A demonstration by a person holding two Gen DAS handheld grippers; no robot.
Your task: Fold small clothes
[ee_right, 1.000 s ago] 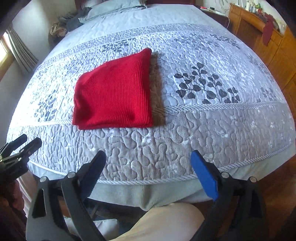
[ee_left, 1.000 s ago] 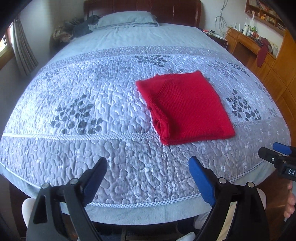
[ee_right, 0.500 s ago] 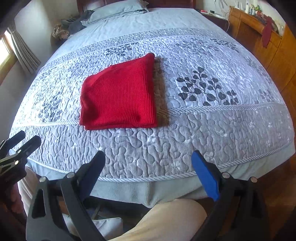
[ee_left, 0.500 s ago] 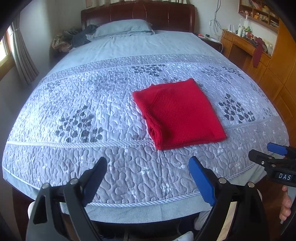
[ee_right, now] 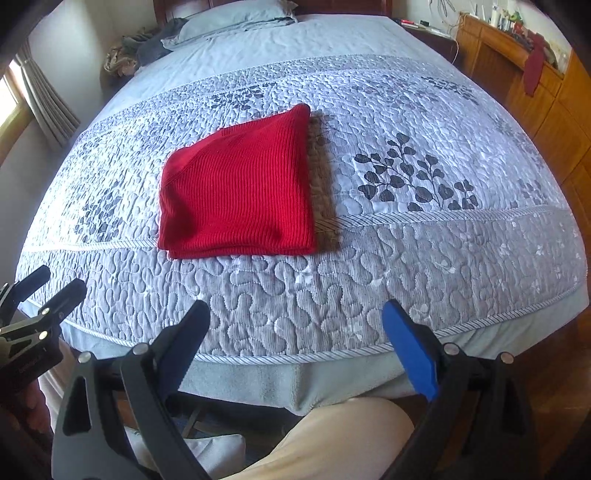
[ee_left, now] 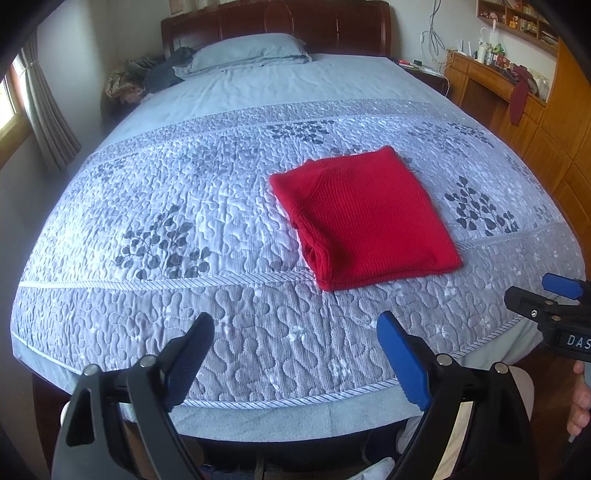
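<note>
1. Red knit sweater [ee_left: 364, 218] lies folded into a flat, roughly square packet on the quilt [ee_left: 184, 221], well apart from both tools.
2. Its ribbed knit runs in fine lines across the top face, and a seam crosses one corner at about 10 o'clock in the left view.
3. Stacked layers show along the near edge; at the packet's 7 o'clock corner the fold bulges into a soft roll.
4. In the right view the sweater [ee_right: 240, 195] throws a brownish shadow on the quilt along its 3 o'clock side.
5. Left gripper [ee_left: 295, 336] has its fingers spread wide, holding nothing, above the bed's foot edge at 6 o'clock from the sweater.
6. Right gripper [ee_right: 295, 328] is likewise spread wide and empty, over the same edge.
7. A pillow [ee_left: 247, 50] rests at 12 o'clock by the headboard [ee_left: 277, 26].
8. A wooden cabinet [ee_left: 546, 122] stands at 2 o'clock.
</note>
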